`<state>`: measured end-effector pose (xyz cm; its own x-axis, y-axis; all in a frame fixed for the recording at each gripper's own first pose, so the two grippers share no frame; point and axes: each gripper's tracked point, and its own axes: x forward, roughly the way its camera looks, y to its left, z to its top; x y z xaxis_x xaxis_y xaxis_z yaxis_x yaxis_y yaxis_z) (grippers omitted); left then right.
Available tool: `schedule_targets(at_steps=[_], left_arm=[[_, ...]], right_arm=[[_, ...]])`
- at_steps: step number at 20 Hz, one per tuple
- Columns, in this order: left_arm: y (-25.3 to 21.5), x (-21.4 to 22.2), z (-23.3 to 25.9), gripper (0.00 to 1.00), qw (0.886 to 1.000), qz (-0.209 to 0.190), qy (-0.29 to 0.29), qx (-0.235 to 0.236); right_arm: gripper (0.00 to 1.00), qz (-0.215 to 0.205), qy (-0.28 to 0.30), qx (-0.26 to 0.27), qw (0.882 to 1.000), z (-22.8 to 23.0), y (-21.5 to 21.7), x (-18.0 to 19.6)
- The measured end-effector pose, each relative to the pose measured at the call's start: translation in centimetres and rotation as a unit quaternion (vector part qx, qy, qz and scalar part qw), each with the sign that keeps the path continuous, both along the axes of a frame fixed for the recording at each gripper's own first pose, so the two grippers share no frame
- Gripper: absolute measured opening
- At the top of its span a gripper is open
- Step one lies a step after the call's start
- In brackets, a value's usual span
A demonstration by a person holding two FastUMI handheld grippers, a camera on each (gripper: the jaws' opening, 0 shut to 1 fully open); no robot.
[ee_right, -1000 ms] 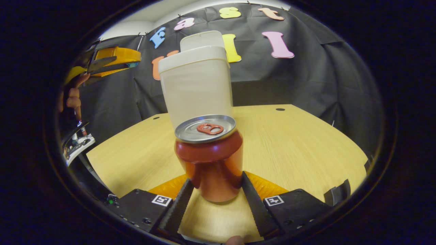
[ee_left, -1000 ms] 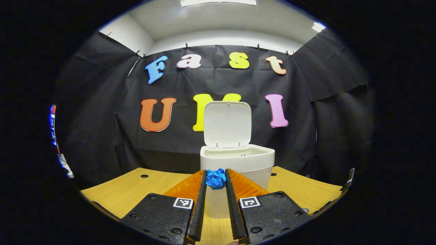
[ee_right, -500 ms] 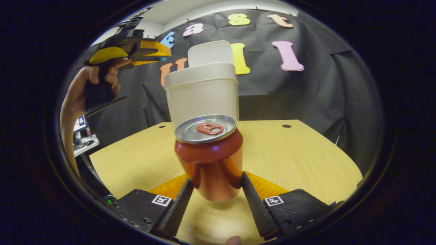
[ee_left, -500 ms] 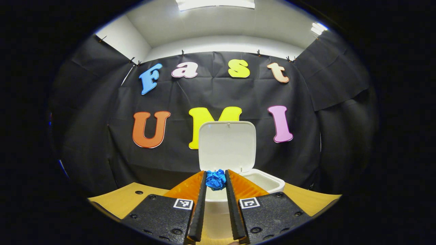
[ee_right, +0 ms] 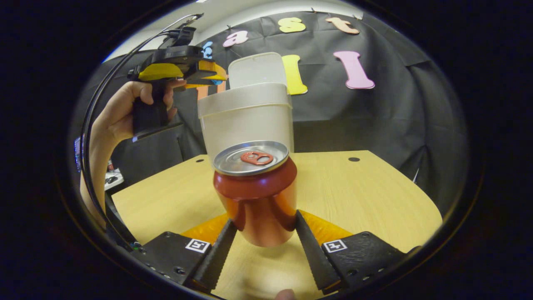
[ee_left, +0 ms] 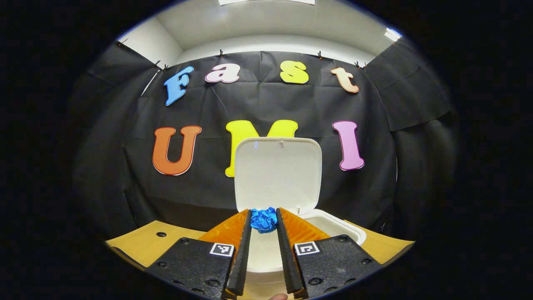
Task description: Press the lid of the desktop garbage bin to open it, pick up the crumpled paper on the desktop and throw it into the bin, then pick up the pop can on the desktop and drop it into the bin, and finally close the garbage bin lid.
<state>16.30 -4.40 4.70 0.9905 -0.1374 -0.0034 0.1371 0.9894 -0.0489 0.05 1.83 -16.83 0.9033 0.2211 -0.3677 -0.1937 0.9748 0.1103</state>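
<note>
In the left gripper view, my left gripper (ee_left: 264, 220) is shut on a blue crumpled paper (ee_left: 263, 219), held above the open mouth of the white bin (ee_left: 329, 227), whose lid (ee_left: 278, 175) stands upright behind. In the right gripper view, my right gripper (ee_right: 263, 227) is shut on a red pop can (ee_right: 256, 193), lifted a little above the wooden table (ee_right: 358, 196). The bin (ee_right: 245, 116) stands just behind the can with its lid (ee_right: 256, 68) raised. The left gripper (ee_right: 183, 68), held by a hand (ee_right: 125, 112), hovers at the bin's upper left.
Black cloth walls close in the table at the back and sides. The tabletop has small round holes (ee_right: 354, 159) near its far edge. A side desk with small items (ee_right: 110, 179) lies beyond the table's left edge.
The left gripper with the paper has moved forward over the bin's mouth. The right gripper has lifted the can slightly off the table; the bin has not moved.
</note>
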Motion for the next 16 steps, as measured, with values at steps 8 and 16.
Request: schedule_targets(at_steps=[8, 16], left_arm=[[-0.2, -0.2, -0.4, 0.81, 1.000, 0.001, 0.011, 0.006], [0.5, -0.9, -0.2, 0.96, 1.000, 0.010, 0.011, 0.003]], right_arm=[[0.83, -0.004, 0.008, 0.009, 1.000, -0.3, -0.4, -0.1], [0.83, -0.009, 0.004, 0.005, 1.000, 0.0, -0.5, -0.3]])
